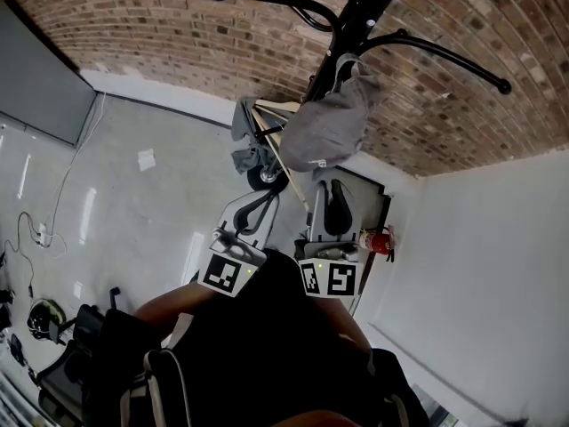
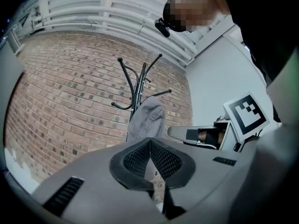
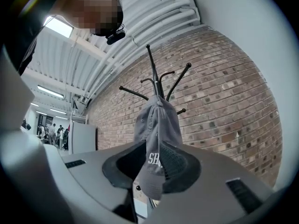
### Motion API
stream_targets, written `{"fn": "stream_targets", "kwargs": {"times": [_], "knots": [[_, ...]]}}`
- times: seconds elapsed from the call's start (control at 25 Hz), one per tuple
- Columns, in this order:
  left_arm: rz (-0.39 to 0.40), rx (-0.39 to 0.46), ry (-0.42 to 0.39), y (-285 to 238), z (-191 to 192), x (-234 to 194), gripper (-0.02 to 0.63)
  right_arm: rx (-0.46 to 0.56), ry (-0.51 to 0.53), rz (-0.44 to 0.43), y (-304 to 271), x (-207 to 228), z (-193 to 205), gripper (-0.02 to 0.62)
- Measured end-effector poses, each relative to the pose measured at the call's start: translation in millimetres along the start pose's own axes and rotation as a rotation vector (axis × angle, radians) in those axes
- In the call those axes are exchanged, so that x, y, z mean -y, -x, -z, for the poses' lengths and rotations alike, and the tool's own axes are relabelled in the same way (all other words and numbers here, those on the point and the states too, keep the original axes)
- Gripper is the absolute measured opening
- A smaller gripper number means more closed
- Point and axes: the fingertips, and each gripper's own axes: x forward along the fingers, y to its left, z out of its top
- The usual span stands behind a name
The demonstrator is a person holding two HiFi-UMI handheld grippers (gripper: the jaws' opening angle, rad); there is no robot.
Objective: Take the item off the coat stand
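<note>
Right gripper view — cap (image 3: 159,125) hangs brim-down.

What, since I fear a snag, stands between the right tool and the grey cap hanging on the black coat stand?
Nothing visible does. The grey fabric cap hangs from the black metal coat stand, with its brim between the right tool's parted jaws.

Black coat stand (image 1: 360,12), grey cap (image 1: 329,127) hanging from it
</note>
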Motion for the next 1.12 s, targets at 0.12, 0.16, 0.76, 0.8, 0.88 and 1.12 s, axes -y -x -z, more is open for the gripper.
{"fn": "stream_targets", "kwargs": {"times": [0.12,0.16,0.76,0.8,0.88,1.12], "knots": [[-0.022,0.006,0.002,-2.5,-1.9,-6.5,0.018,-0.011,0.004,-0.004,-10.3,2.8,-1.1,0.078],[-0.025,0.009,0.001,-3.2,-2.3,-7.1,0.018,-0.016,0.01,-0.002,-14.0,3.6,-1.1,0.078],[-0.02,0.022,-0.006,-7.7,-5.0,-7.7,0.018,-0.015,0.057,0.078,-37.8,23.4,-9.6,0.078],[-0.023,0.024,-0.005,-7.0,-5.6,-8.1,0.018,-0.011,0.054,0.072,-38.9,23.3,-10.4,0.078],[-0.03,0.024,-0.004,-4.8,-6.2,-8.9,0.018,0.002,0.04,0.05,-40.4,20.8,-12.5,0.107],[-0.044,0.028,-0.013,2.4,-8.4,-10.3,0.018,0.01,-0.013,0.071,-42.8,26.4,-12.4,0.224]]}}
